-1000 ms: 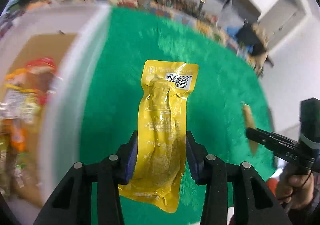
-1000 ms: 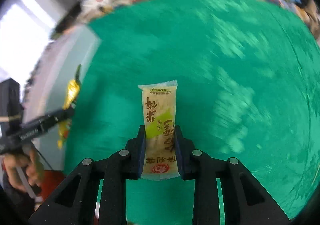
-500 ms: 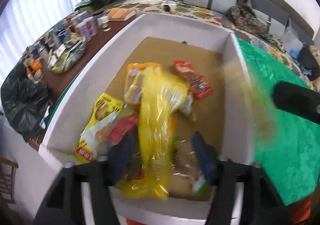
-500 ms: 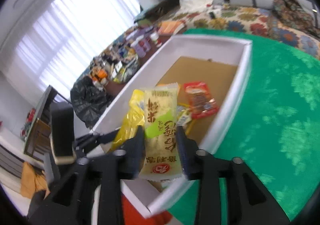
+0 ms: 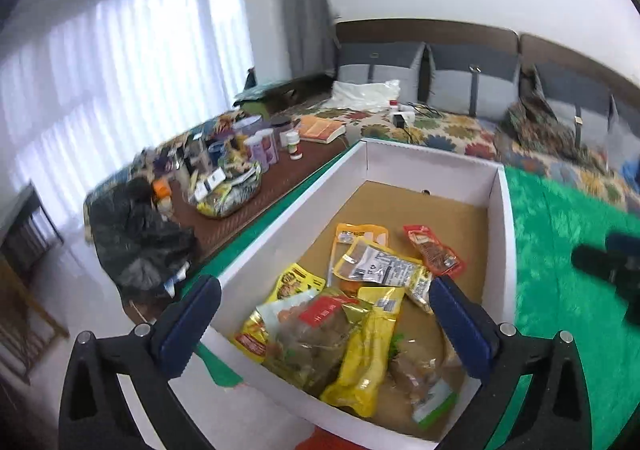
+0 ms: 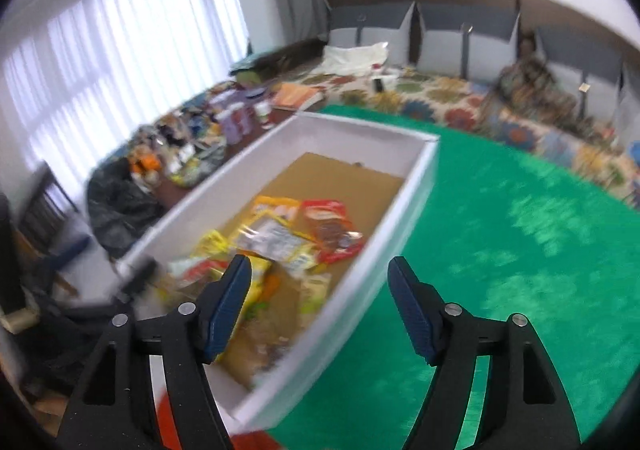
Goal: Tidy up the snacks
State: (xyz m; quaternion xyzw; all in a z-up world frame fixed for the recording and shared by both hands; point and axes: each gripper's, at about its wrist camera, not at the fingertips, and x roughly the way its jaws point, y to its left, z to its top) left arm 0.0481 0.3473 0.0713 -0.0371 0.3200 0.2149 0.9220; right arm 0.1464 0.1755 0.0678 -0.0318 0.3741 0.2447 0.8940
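Note:
A white box (image 5: 500, 234) with a brown floor holds several snack packets. The long yellow pouch (image 5: 368, 350) lies loose in its near end, on top of the others. My left gripper (image 5: 324, 290) hangs above that end. Its jaws are opening wide and nothing is between the pads. My right gripper (image 6: 318, 266) hovers over the box's (image 6: 400, 226) near right wall. Its jaws are opening too, with nothing held. Below it lies a blurred pale cream-and-green packet (image 6: 316, 290) inside the box. The right gripper's dark tip (image 5: 612, 262) shows at the right edge of the left wrist view.
Green cloth (image 6: 520, 250) covers the surface to the right of the box. Left of it a brown side table carries jars and bottles (image 5: 256, 149), with a black bag (image 5: 136, 238) beside it. A floral-covered couch (image 5: 440, 129) runs along the back.
Both grippers swung left from the green cloth to above the box and opened. The yellow pouch and the cream-and-green packet left the jaws and now lie in the box.

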